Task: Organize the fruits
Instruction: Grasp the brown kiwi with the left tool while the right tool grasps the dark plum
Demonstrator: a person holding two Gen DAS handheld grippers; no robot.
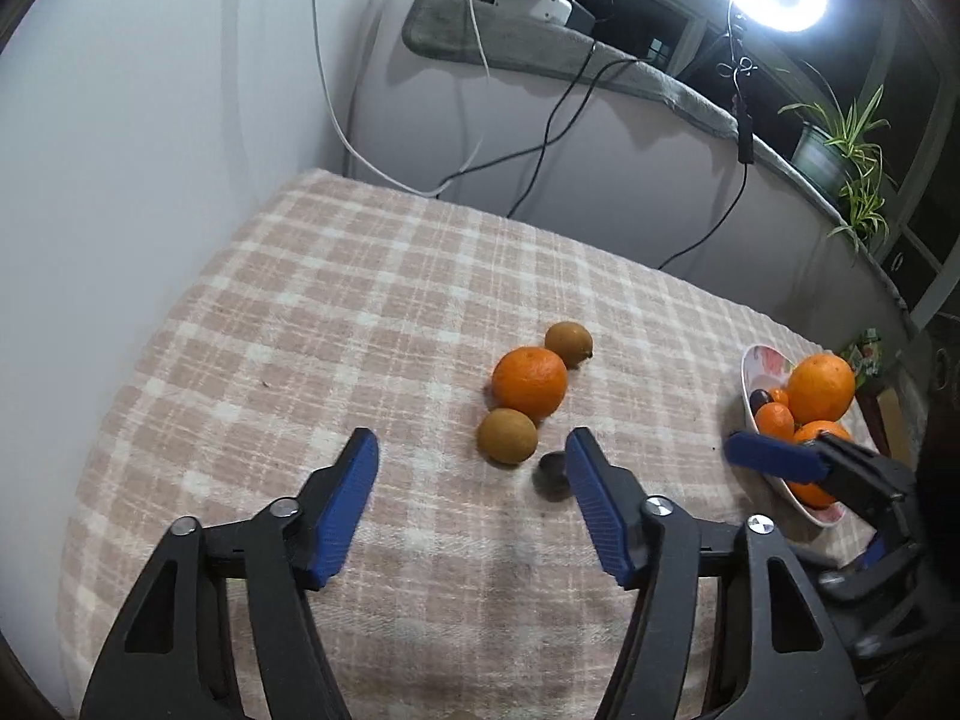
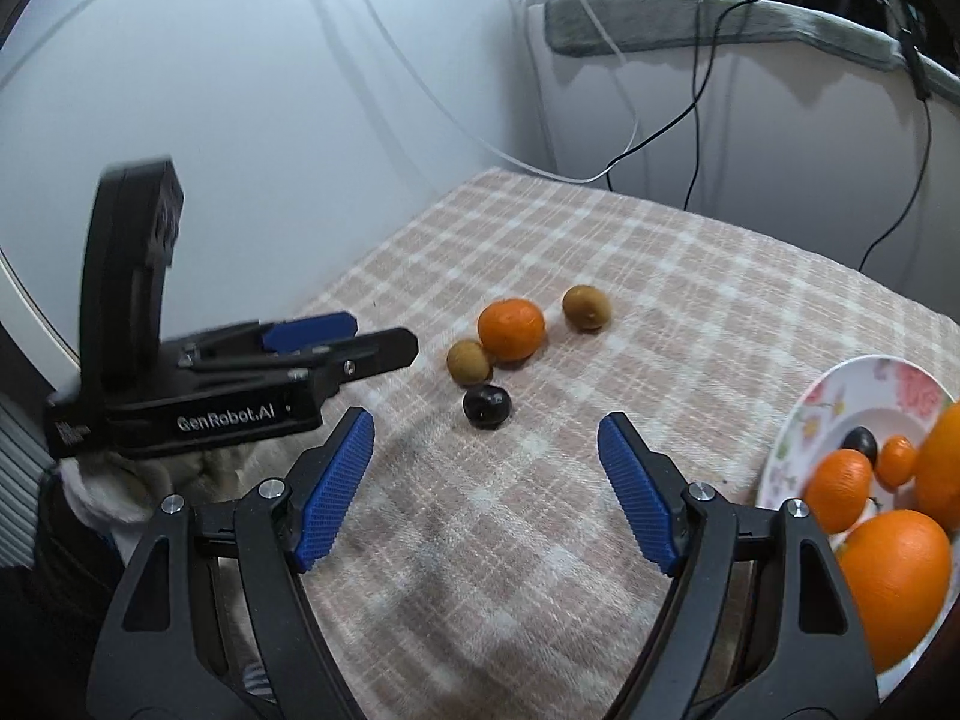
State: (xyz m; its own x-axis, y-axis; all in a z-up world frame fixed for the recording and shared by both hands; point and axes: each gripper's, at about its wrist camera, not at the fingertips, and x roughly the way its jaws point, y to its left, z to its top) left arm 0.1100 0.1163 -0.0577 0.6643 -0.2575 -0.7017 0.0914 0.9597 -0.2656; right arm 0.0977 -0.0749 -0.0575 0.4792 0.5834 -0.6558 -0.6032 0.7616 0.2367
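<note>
**Inspector:** Status of loose fruit?

**Assistant:** Four pieces lie mid-table on the pink-and-cream checked cloth (image 2: pixel 540 540): a round orange mandarin (image 2: pixel 511 328), two brownish-green round fruits (image 2: pixel 468 362) (image 2: pixel 587 307), and a small dark plum-like fruit (image 2: pixel 486 407). The floral white plate (image 2: pixel 840 396) at the right edge already carries oranges.

**Inspector:** Grippers?

**Assistant:** Left gripper (image 1: pixel 471 456) released, nothing between its blue pads; right gripper (image 2: pixel 486 441) likewise released and empty.

**Inspector:** Step in hand?

**Assistant:** Approach, in my judgement. The dark fruit sits nearest both. Next move calls for straddling one piece, clenching gently, then carrying it to the plate.
</note>
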